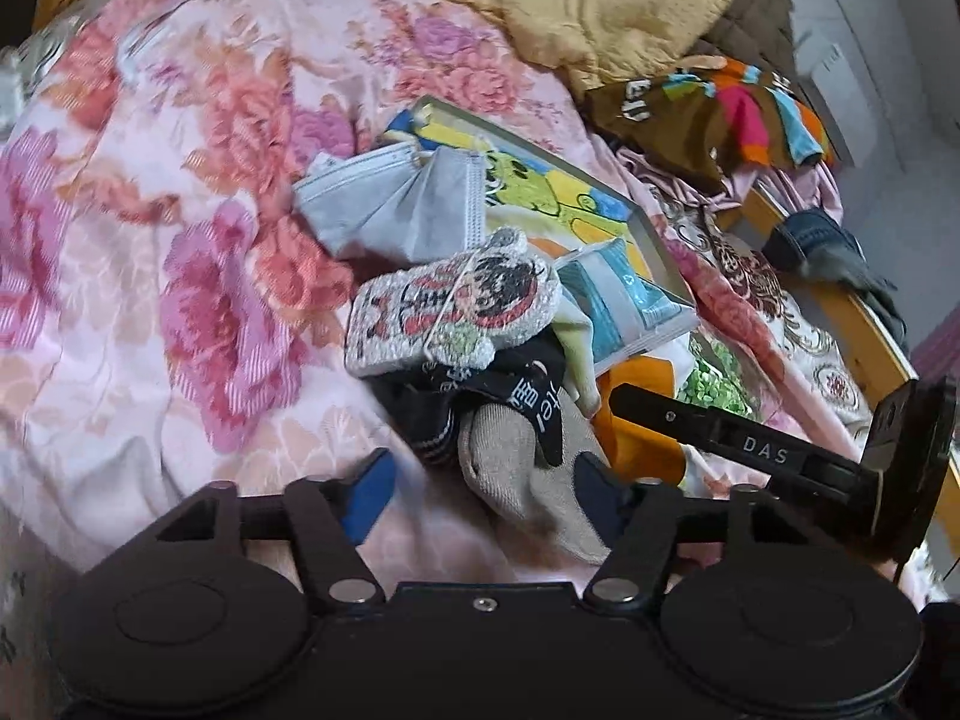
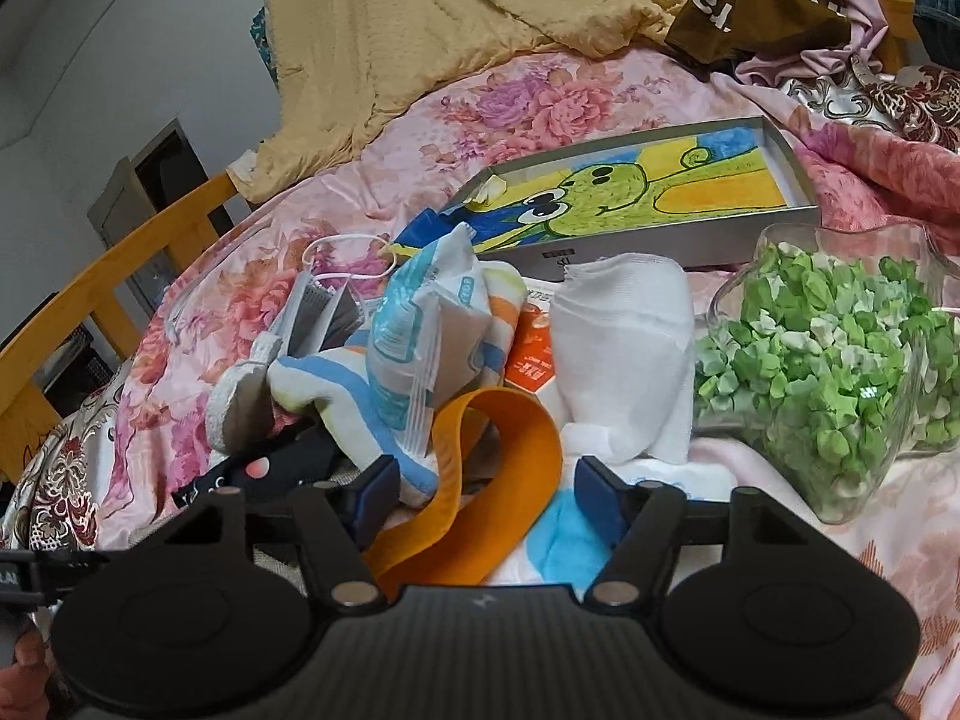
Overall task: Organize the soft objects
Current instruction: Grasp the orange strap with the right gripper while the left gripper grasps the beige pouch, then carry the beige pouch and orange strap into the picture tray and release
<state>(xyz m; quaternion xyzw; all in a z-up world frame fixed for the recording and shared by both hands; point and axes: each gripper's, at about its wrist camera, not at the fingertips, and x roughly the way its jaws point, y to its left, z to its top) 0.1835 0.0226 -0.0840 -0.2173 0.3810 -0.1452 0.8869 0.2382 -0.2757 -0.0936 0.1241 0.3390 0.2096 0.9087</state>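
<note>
A heap of soft things lies on the floral quilt [image 1: 150, 240]. In the left wrist view my left gripper [image 1: 486, 486] is open, its jaws on either side of a grey sock [image 1: 516, 468] beside a black printed sock [image 1: 528, 402], below a glittery cartoon pouch [image 1: 450, 312] and a grey face mask [image 1: 396, 204]. In the right wrist view my right gripper [image 2: 486, 492] is open around an orange band [image 2: 480, 474], near a striped cloth [image 2: 336, 384], a tissue pack [image 2: 420, 336] and a white folded cloth [image 2: 624, 348].
A grey tray with a green cartoon drawing [image 2: 648, 192] lies behind the heap. A glass bowl of green paper bits [image 2: 828, 360] stands at the right. A tan blanket [image 2: 468, 18] and colourful clothes [image 1: 720, 114] lie farther back. A wooden bed rail [image 2: 108, 282] runs along the edge.
</note>
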